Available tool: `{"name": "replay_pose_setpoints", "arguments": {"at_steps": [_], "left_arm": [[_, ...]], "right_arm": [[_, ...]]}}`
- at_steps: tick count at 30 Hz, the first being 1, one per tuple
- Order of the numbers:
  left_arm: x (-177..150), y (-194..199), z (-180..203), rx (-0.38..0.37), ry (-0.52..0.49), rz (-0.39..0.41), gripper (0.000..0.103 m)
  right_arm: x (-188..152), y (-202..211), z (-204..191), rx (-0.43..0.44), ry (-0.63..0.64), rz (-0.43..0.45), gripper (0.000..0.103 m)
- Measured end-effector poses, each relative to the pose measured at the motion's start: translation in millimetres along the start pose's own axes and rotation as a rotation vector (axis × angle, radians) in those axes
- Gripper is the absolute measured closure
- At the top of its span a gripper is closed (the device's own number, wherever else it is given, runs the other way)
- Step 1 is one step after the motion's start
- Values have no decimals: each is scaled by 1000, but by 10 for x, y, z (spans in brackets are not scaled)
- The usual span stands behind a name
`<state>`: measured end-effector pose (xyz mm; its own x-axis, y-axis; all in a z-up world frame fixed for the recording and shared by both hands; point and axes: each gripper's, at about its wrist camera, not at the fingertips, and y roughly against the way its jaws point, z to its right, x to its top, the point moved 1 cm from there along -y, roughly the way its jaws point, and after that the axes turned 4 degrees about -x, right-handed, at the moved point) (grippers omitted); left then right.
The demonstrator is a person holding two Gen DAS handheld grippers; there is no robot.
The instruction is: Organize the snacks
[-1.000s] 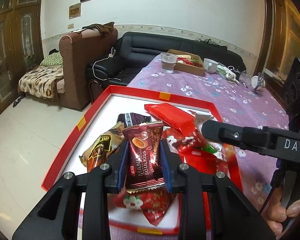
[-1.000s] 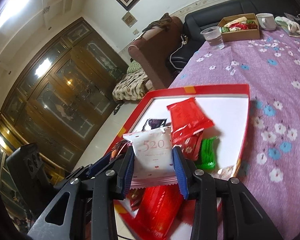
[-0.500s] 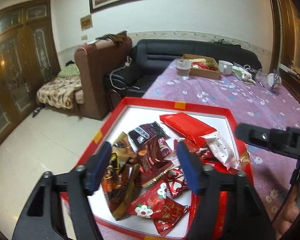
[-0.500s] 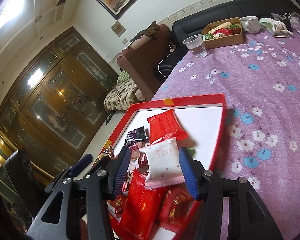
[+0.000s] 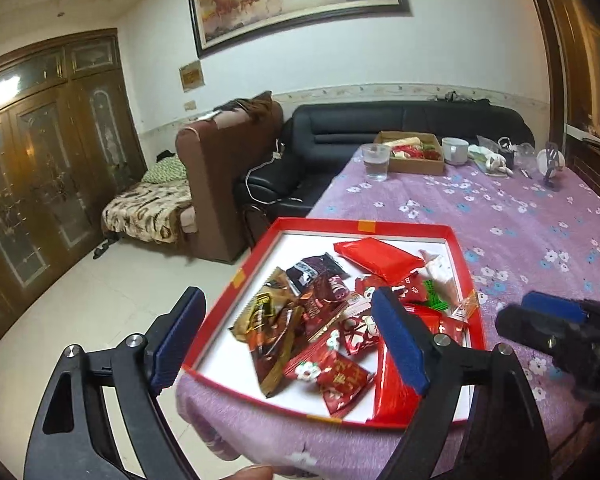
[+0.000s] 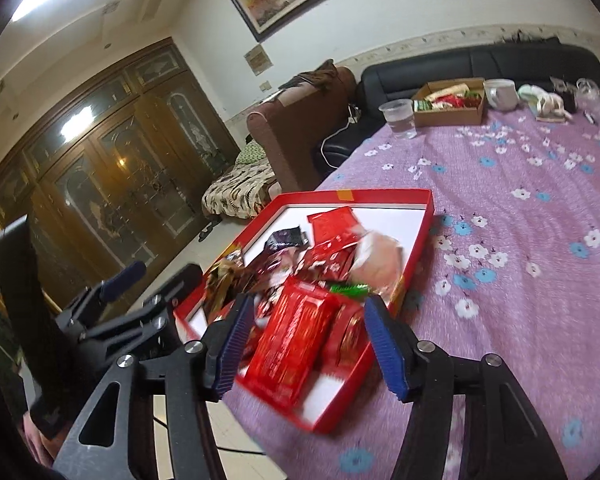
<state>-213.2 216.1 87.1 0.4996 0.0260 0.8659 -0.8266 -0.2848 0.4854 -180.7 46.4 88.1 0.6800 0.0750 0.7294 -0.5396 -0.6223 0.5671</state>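
Note:
A red-rimmed tray (image 5: 404, 227) with a white floor sits at the near corner of the purple floral table and holds several wrapped snacks: a red bar (image 5: 378, 258), a dark brown packet (image 5: 323, 299), a white packet (image 5: 440, 278) and gold and red ones. My left gripper (image 5: 288, 334) is open and empty, held above the tray's near edge. My right gripper (image 6: 310, 340) is open and empty over the tray's (image 6: 418, 236) near right corner, above a long red bar (image 6: 296, 338). The white packet (image 6: 378, 258) lies blurred in the tray.
A cardboard box of snacks (image 5: 410, 156), a plastic cup of water (image 5: 375, 162), a white mug (image 5: 455, 151) and small clutter stand at the table's far end. A black sofa (image 5: 400, 124) and brown armchair (image 5: 224, 168) lie beyond. Floor drops off left of the tray.
Both grippers opened and let go: the left dropped the dark brown packet, the right the white packet, both into the tray. Both grippers then drew back and up from the tray.

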Motion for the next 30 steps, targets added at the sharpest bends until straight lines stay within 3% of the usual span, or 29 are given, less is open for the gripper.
{"name": "replay_pose_setpoints", "arguments": {"at_steps": [8,30], "left_arm": [[-43,268,-80,-15,33,12,13],[-134,734,-136,40,36,57,13]], "right_arm": [[-203,289,-226,-23,96,41,37],[-296,667,-470,-8,144,97,35]]}}
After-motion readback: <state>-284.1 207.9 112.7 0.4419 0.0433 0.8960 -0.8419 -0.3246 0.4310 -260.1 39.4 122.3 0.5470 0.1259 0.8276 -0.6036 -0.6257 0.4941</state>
